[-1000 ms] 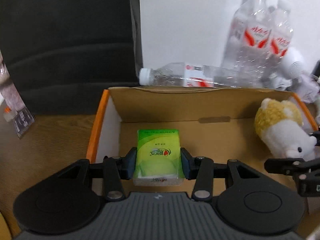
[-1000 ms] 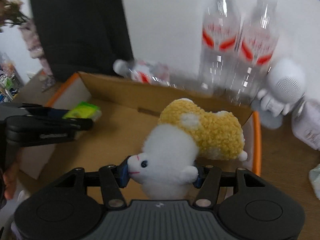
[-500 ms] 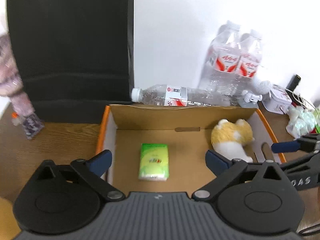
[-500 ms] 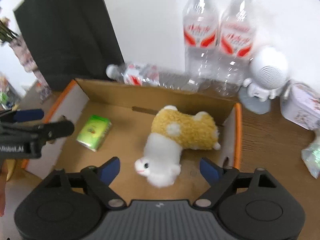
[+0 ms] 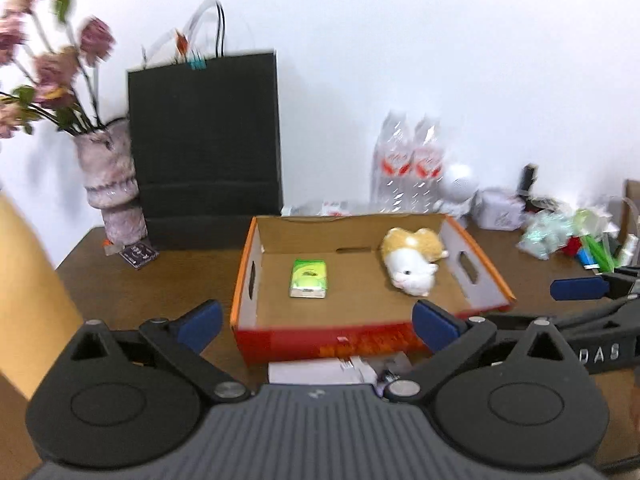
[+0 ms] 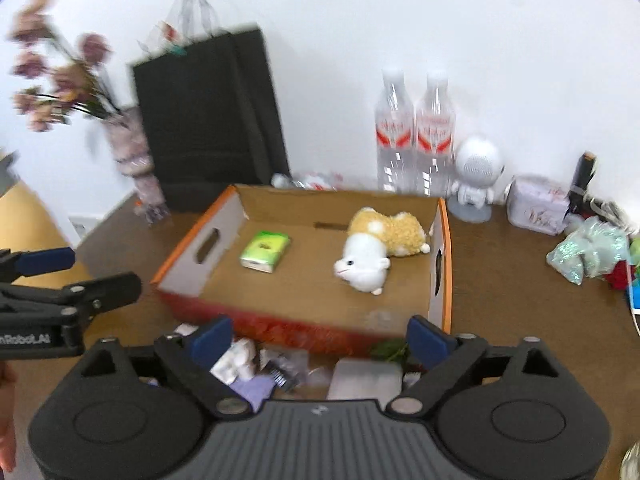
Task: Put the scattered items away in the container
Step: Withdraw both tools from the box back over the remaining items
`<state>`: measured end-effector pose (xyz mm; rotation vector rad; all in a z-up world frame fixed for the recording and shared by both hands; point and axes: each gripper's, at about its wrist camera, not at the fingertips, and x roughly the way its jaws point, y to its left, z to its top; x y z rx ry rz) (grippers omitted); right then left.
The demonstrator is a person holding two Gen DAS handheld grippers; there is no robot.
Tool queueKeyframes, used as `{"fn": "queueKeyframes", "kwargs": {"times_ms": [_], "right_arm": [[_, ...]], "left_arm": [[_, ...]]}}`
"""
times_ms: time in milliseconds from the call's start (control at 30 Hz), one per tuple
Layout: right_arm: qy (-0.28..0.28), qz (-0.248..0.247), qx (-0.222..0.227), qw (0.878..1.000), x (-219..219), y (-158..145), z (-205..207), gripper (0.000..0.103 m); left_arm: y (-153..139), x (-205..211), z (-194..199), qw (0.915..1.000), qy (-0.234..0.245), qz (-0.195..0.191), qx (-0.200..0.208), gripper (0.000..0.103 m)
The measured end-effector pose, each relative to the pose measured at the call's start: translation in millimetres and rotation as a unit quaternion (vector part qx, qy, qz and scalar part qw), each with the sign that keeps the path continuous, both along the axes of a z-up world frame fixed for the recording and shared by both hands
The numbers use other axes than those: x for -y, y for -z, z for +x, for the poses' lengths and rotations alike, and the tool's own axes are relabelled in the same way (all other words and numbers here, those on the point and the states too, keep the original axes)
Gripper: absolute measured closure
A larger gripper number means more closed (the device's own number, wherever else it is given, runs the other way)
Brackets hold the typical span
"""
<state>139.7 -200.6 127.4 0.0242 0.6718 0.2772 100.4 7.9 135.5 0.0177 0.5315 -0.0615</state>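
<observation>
Both grippers have backed off the box (image 5: pixel 476 264), jaws just spread wide, empty. Left gripper (image 5: pixel 316 322): pack (image 5: pixel 308 279) at 12 o'clock inside. Right gripper (image 6: pixel 320 338): toy (image 6: pixel 374 252) at 12 o'clock, pack (image 6: pixel 265 250) at 11.

Your open cardboard box (image 5: pixel 476 256), orange-rimmed with a red front, sits on the worktop. Inside, a green tissue pack (image 5: pixel 308 279) lies flat toward its left, and a yellow-and-white plush toy (image 5: pixel 412 258) lies on its side toward its right, well apart.
</observation>
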Motion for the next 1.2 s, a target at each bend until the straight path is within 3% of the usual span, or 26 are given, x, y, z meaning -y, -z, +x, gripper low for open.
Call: {"fn": "queueKeyframes", "kwargs": {"times_ms": [133,233,333,467,833,1200], "right_arm": [[0.016,0.005,0.055,0.998,-4,47,-77,0.000],[0.032,0.026,0.050,0.998,-2,85,-116,0.000],[0.015,0.002,0.018,1.000,-6,117,-134,0.000],[0.030,-0.037,-0.020,0.999,-14,137,-138,0.000],[0.039,-0.038,-0.010,0.998,-14,145,-150,0.000],[0.039,-0.039,-0.009,0.998,-14,144,-151,0.000]], "left_arm": [[60,-4,-56,0.9990,-0.028,-0.025,-0.023,0.000],[104,-14,-89,0.9972,-0.038,-0.051,-0.038,0.000],[129,-17,-101,0.9954,-0.036,-0.046,-0.075,0.000],[139,-19,-113,0.9954,-0.024,-0.052,-0.077,0.000],[147,-1,-111,0.9960,-0.019,0.006,-0.087,0.000],[147,-2,-112,0.9959,-0.019,0.006,-0.088,0.000]]}}
